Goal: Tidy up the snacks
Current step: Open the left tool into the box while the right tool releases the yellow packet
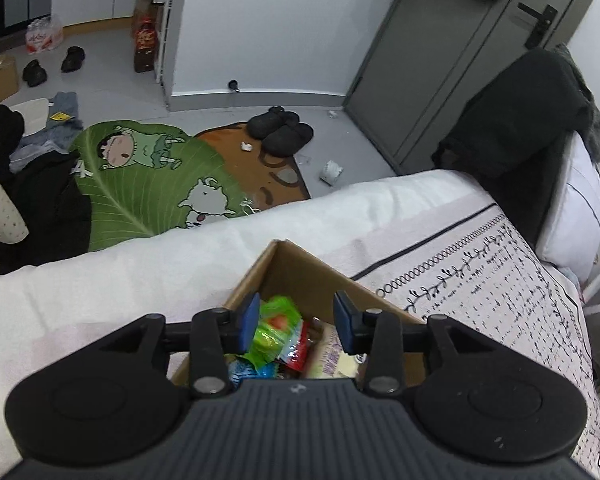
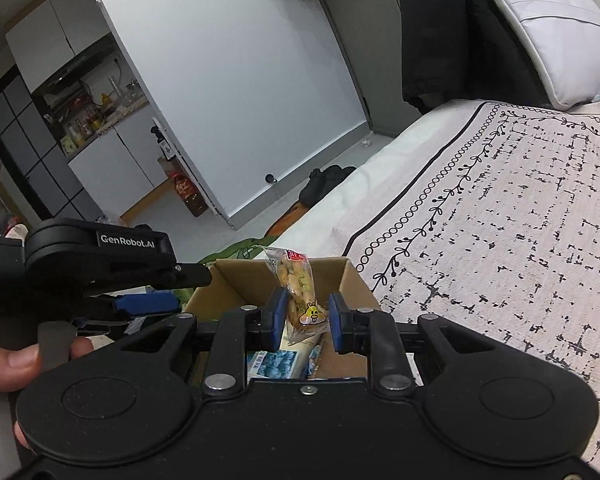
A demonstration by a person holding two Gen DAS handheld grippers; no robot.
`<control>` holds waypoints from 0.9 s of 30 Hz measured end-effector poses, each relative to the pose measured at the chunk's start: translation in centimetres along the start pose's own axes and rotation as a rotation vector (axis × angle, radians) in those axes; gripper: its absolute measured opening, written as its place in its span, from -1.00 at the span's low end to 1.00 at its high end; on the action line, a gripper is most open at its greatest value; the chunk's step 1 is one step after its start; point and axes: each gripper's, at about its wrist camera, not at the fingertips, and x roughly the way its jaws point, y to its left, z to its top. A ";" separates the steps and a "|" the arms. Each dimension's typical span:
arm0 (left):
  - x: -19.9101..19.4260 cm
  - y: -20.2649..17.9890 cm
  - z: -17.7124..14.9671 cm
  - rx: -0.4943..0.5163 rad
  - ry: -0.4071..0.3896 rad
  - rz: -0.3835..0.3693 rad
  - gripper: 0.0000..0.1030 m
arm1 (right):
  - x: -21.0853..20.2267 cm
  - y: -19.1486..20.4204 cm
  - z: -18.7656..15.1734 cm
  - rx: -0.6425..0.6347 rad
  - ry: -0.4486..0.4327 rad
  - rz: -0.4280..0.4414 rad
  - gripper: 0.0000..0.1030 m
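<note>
A brown cardboard box stands on the bed and holds several snack packs. In the left wrist view my left gripper is open above the box, over a green pack and a red pack; nothing is between its blue pads. In the right wrist view the box lies below my right gripper. A clear packet of yellowish snacks with a cartoon sticker stands upright between the pads, touching the left pad, with a gap to the right pad. The left gripper shows at the left of that view.
The bed has a white quilt and a patterned cover. A green cartoon rug, black slippers, clothes and bottles lie on the floor. A grey door and a dark-draped chair stand beyond.
</note>
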 end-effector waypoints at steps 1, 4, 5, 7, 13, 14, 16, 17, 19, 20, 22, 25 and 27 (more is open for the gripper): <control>-0.1 0.1 0.1 -0.003 0.001 -0.002 -0.22 | 0.1 0.2 0.0 0.003 0.002 -0.001 -0.57; -0.4 0.2 0.4 -0.014 0.011 -0.018 -0.16 | 0.4 0.9 0.1 0.005 0.008 -0.019 -0.56; -0.6 0.2 0.5 -0.015 0.012 -0.022 -0.12 | 0.5 1.1 0.2 0.011 0.013 -0.021 -0.56; -0.8 0.1 0.6 -0.015 0.014 -0.031 -0.08 | 0.6 1.3 0.4 0.034 0.021 -0.021 -0.54; -1.3 0.3 0.4 -0.013 0.041 -0.060 0.04 | -0.4 1.6 0.6 0.053 0.005 -0.080 -0.27; -1.4 0.4 0.4 -0.016 0.045 -0.062 0.06 | -0.8 1.5 0.5 0.066 0.009 -0.083 -0.27; -1.8 0.7 0.3 -0.023 0.053 -0.060 0.12 | -1.5 1.3 0.5 0.085 0.011 -0.096 -0.27; -2.0 0.8 0.2 -0.024 0.060 -0.058 0.22 | -2.0 1.2 0.5 0.095 0.009 -0.101 -0.27; -2.5 0.9 0.1 -0.022 0.072 -0.048 0.38 | -2.8 1.2 0.5 0.112 0.010 -0.104 -0.27; -2.8 1.0 0.1 -0.020 0.074 -0.049 0.42 | -3.2 1.3 0.4 0.121 0.011 -0.105 -0.27; -3.5 1.2 0.0 -0.018 0.077 -0.067 0.45 | -4.1 1.4 0.3 0.131 0.009 -0.113 -0.27; -4.7 1.5 -0.1 -0.027 0.077 -0.090 0.53 | -5.5 1.9 0.2 0.135 0.005 -0.122 -0.27; -5.5 1.8 -0.1 -0.034 0.072 -0.102 0.57 | -6.3 2.4 0.3 0.132 -0.002 -0.126 -0.27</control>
